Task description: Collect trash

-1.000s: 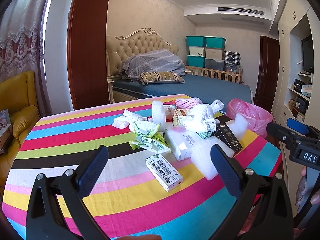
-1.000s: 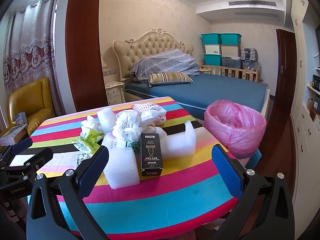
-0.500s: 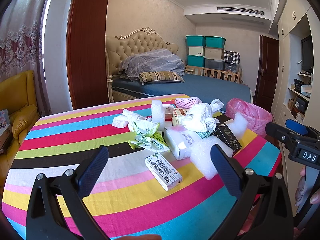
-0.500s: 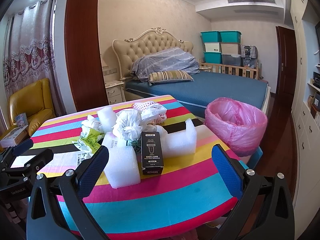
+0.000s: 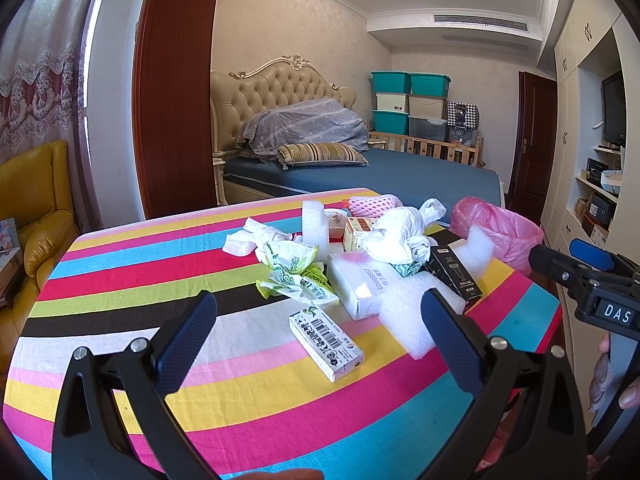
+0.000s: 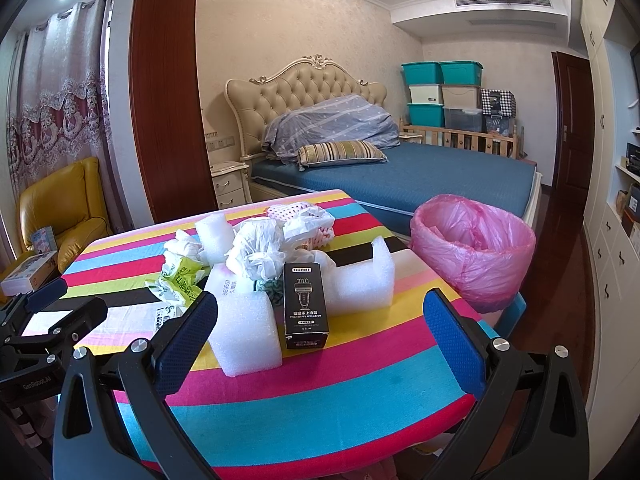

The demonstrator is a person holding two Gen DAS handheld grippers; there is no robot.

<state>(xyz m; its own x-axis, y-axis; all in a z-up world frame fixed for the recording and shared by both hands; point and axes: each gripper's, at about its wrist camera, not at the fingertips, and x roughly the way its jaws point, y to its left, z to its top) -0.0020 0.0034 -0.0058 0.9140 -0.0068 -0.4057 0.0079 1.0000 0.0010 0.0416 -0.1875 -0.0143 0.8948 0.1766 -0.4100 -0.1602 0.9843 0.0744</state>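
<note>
L wrist view: left tongs (image 5: 320,338) spread wide, nothing between, low centre of frame above striped desk (image 5: 120,280). Barcode box (image 5: 326,343) lies flat at centre, between the tips in the picture, not touched. Trash pile sits behind it toward mid-frame: green-printed wrapper (image 5: 296,276), white carton (image 5: 360,286), foam block (image 5: 412,320) just R of carton, black box (image 5: 456,276), crumpled white bag (image 5: 394,234).

R wrist view: right tongs (image 6: 320,332) also spread apart, empty. Black box (image 6: 306,306) stands upright at frame centre, touching foam block (image 6: 244,332) on its L side. Notched foam piece (image 6: 364,284) just behind-R. Pink-lined bin (image 6: 474,252) at mid-right, beside desk edge (image 6: 360,412), well apart from pile.
</note>
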